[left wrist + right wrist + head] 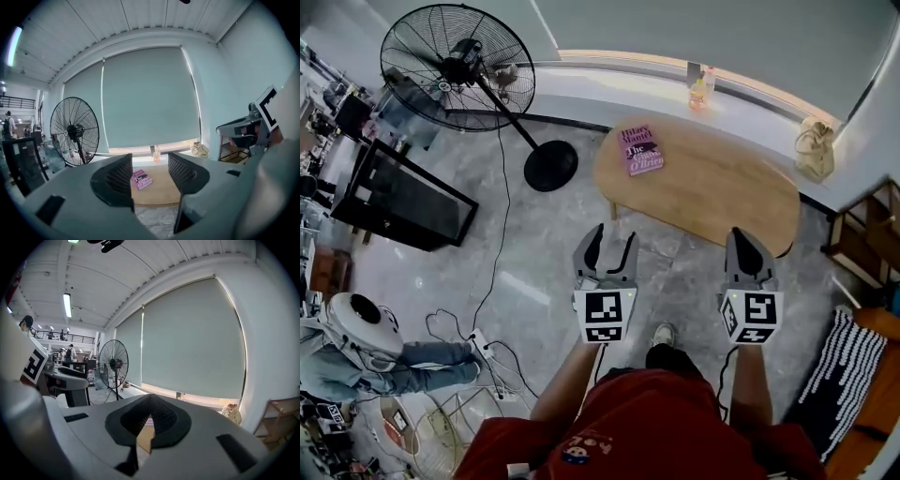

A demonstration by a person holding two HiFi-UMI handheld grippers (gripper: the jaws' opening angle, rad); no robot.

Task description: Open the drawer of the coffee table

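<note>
With the left tongs [614,234] gaping empty, the right tongs [743,240] clenched on nothing and the tabletop [722,192] at one o'clock showing no drawer, groping blind could knock its edge or the book [642,148].

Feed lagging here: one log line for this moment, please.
left hand-held gripper open | right hand-held gripper shut | coffee table ahead, untouched

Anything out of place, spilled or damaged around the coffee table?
Nothing stands out. The coffee table stands level and intact, a pink book lies flat near one end, and no spill shows on the floor around it.
</note>
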